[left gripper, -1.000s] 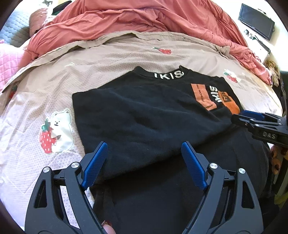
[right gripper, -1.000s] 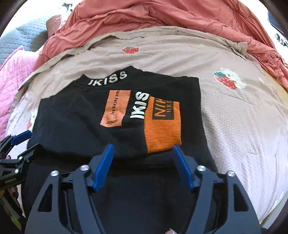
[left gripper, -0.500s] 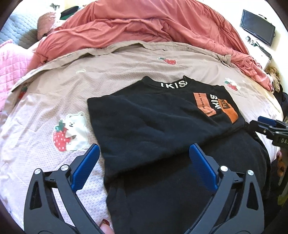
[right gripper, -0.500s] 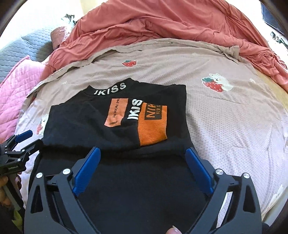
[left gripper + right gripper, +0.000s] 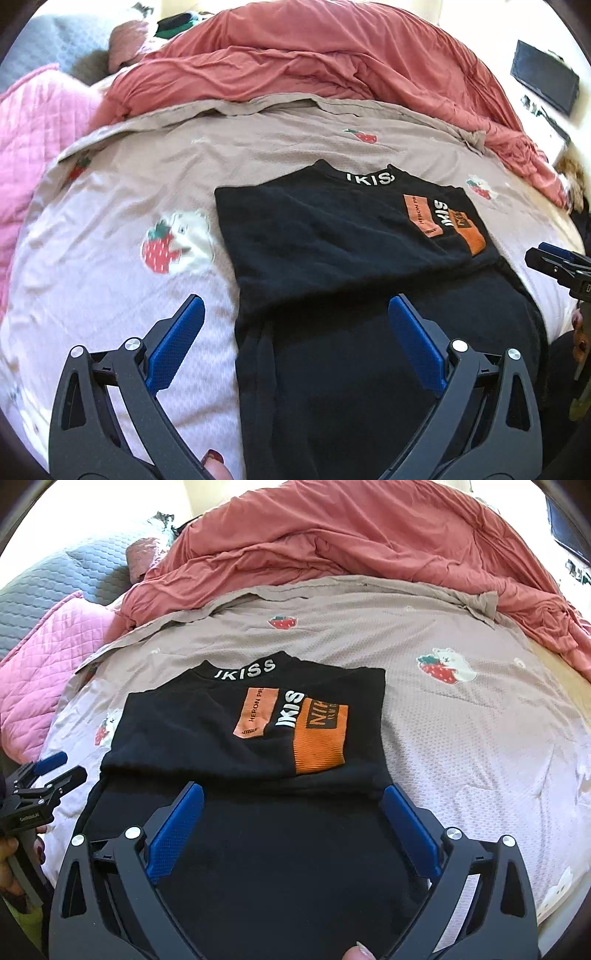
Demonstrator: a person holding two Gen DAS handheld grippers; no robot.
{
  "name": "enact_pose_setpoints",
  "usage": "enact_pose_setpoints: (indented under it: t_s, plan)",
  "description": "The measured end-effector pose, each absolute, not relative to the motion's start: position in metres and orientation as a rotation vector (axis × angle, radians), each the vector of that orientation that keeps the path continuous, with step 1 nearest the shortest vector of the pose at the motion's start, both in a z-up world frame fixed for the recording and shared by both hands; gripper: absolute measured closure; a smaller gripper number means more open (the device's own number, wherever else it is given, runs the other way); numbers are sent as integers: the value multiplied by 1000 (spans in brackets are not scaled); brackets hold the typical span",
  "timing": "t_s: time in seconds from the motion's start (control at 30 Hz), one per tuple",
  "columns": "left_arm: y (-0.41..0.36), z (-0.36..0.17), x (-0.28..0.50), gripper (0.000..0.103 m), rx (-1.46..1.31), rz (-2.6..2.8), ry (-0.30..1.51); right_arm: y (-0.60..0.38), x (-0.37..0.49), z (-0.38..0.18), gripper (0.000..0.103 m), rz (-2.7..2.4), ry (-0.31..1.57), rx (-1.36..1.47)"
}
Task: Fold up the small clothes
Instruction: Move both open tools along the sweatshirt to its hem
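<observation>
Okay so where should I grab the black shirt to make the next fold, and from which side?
Probably the near hem of the black shirt, one corner per gripper, coming in low from the near edge. The upper part is already folded over, leaving a flat single panel nearest the open left gripper and right gripper; lifting that hem toward the collar would likely halve it.

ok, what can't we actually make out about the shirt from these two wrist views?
- Black shirt: near hem, both views, cut off by the bottom edge and hidden behind the open left gripper and right gripper.
- Folded-over panel: what lies under it, left wrist.
- Orange patch: small print, left wrist, too small.
</observation>
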State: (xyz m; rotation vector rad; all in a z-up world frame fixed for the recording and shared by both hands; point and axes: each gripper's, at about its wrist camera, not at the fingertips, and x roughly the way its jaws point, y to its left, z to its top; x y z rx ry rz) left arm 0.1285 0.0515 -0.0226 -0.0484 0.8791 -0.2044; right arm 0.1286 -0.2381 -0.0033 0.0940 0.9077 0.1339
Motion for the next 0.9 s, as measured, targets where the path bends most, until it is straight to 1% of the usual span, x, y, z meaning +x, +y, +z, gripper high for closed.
enact_pose_setpoints:
  t_s: [0.17, 0.5, 0.9]
  plan:
    - [60, -18, 110, 10, -114, -194, 886, -249, 113, 9, 6, 137, 887, 88]
    - [69, -7, 75, 10, -104, -140, 870, -274, 81, 21, 6, 123, 872, 96]
    - [89, -19, 42, 10, -198, -105, 962, -300, 45, 11, 6, 72, 940, 121]
